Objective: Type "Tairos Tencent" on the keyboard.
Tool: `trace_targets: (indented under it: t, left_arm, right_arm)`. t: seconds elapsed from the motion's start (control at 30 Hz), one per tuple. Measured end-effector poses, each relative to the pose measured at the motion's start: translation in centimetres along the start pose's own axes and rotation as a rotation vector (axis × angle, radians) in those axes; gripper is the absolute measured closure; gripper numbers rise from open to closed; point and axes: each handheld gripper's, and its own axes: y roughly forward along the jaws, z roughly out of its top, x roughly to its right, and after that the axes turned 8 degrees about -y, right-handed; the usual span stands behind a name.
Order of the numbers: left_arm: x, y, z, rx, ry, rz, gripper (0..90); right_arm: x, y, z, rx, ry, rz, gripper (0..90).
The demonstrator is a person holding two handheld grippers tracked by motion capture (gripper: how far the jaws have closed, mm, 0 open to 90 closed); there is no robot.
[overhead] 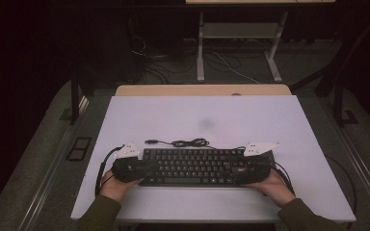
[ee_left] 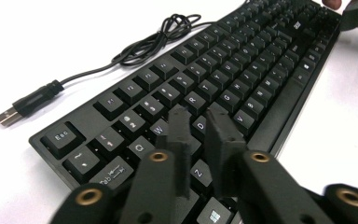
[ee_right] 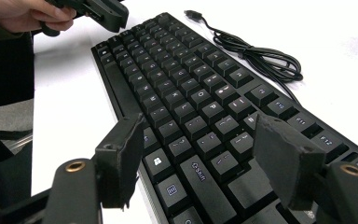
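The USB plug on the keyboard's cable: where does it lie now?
In the high view, the USB plug lies on the white table, just behind the keyboard's left half, beside the coiled cable.

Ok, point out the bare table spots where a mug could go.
Free: the wide stretch between the coiled cable and the table's far edge, and the strips left and right of the keyboard. Crowded: both keyboard ends, where the left gripper and right gripper sit.
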Motion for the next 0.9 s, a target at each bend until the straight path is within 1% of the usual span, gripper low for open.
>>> trace_targets:
  t: [0.1, 0.13, 0.47, 0.63, 0.7, 0.9]
  left_arm:
    - [0.0, 0.2, 0.0, -0.014, 0.011, 0.006, 87.7]
    - [0.0, 0.2, 0.0, -0.019, 0.015, 0.012, 88.6]
    - [-0.4, 0.9, 0.0, -0.049, 0.03, 0.049, 88.7]
    - [-0.6, 1.0, 0.0, -0.053, 0.024, 0.054, 88.7]
    - [-0.6, 1.1, -0.1, -0.058, 0.029, 0.054, 88.7]
    - [-0.7, 1.2, -0.1, -0.07, 0.029, 0.053, 88.7]
  right_arm:
    - [0.0, 0.0, 0.0, -0.002, 0.001, -0.001, 33.1]
    - [0.0, 0.0, 0.0, -0.002, 0.001, -0.002, 33.1]
    - [0.0, 0.1, 0.0, -0.004, -0.001, 0.0, 33.1]
    - [0.1, 0.1, 0.0, -0.005, -0.002, -0.001, 33.1]
    - [0.1, 0.1, 0.0, -0.006, -0.002, -0.001, 33.1]
    - [0.1, 0.1, 0.0, -0.005, -0.001, -0.003, 33.1]
